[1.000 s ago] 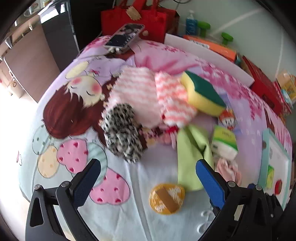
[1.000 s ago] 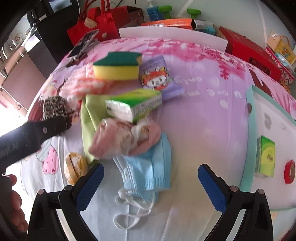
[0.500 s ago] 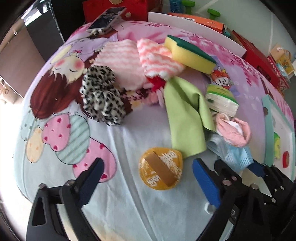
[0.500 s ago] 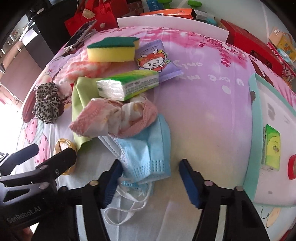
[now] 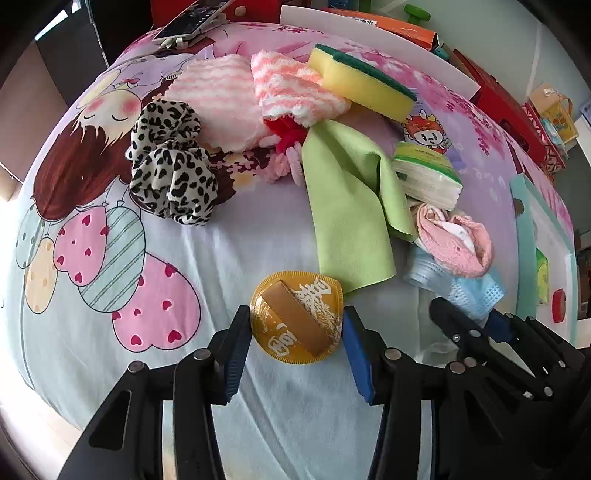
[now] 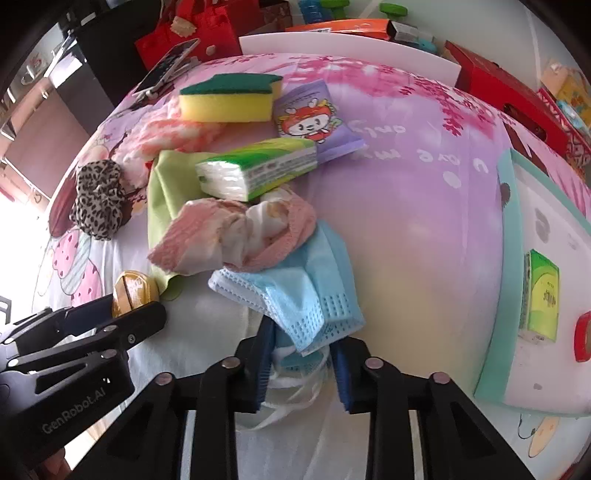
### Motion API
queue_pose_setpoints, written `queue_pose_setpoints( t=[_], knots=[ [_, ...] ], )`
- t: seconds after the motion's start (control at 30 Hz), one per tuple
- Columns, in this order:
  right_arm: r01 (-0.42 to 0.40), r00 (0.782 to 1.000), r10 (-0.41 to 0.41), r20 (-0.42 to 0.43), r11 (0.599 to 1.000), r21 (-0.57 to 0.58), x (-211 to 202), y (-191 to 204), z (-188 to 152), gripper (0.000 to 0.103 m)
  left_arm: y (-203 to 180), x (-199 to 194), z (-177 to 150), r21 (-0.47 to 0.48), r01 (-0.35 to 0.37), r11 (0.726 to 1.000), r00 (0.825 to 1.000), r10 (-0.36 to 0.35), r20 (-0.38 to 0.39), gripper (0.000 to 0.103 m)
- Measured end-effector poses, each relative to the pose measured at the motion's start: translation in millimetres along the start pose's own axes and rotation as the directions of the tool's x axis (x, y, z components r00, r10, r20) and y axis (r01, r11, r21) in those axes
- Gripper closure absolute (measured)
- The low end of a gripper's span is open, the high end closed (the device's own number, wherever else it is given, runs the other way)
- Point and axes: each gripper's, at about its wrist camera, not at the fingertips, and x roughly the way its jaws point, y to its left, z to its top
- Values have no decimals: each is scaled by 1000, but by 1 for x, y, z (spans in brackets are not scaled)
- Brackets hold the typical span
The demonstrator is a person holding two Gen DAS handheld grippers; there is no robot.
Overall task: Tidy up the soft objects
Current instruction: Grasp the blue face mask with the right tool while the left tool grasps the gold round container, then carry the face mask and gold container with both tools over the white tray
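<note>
My left gripper (image 5: 295,332) is shut on the round orange powder puff (image 5: 297,317), which lies on the cartoon sheet; the puff also shows in the right wrist view (image 6: 133,291). My right gripper (image 6: 301,350) is shut on the near end of the blue face mask (image 6: 310,295); the mask also shows in the left wrist view (image 5: 458,288). A pink crumpled cloth (image 6: 229,236) lies on the mask's far end. A green cloth (image 5: 351,210), a leopard scrunchie (image 5: 170,173), pink striped towels (image 5: 258,99) and a yellow-green sponge (image 5: 362,86) lie beyond.
A tissue pack (image 6: 258,170) rests against the green cloth, and a purple cartoon packet (image 6: 314,118) lies behind it. A white tray with a teal rim (image 6: 506,258) holds a small green pack at right. A phone (image 5: 192,18) and red boxes (image 6: 509,99) line the far edge.
Both grippers moved forward and down and closed: the left on the orange powder puff, the right on the blue face mask. They were wide open a second ago.
</note>
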Motion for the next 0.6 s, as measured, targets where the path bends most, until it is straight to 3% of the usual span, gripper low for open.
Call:
queue_pose_setpoints(
  t=[0.3, 0.6],
  knots=[
    [-21, 999, 21, 32, 1000, 13, -10, -6, 3, 93, -17, -10, 7, 14, -5, 1000, 999, 4, 49, 55],
    [0, 993, -3, 114, 1000, 29, -34, -20, 10, 97, -20, -45, 13, 12, -8, 1000, 986, 6, 168, 55]
  ],
)
